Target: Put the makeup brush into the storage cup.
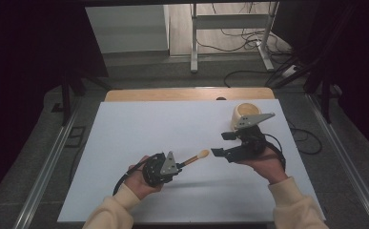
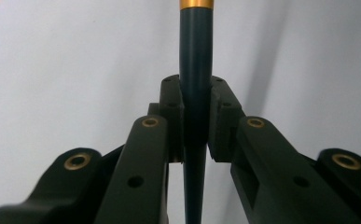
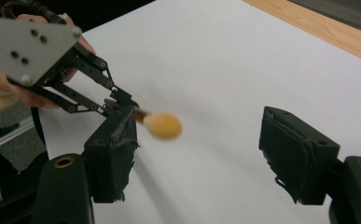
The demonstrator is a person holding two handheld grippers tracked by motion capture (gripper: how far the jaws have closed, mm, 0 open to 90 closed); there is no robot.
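Note:
A small brush (image 1: 197,157) with a dark handle (image 2: 196,56), a gold band and a tan round tip (image 3: 162,125) is held above the white sheet (image 1: 139,129). My left gripper (image 1: 181,164) is shut on the handle, which is pinched between both pads in the left gripper view (image 2: 196,107), and the tip points right. My right gripper (image 1: 222,144) stands open just right of the tip. In the right gripper view the tip floats beside its left pad (image 3: 115,140), inside the wide gap of my right gripper (image 3: 206,144). My left gripper (image 3: 120,105) shows there too.
A pale wooden bowl (image 1: 245,114) stands at the sheet's back right, behind my right hand. The wooden table edge (image 1: 172,94) runs along the back. A dark floor with cables and metal rails lies around the table.

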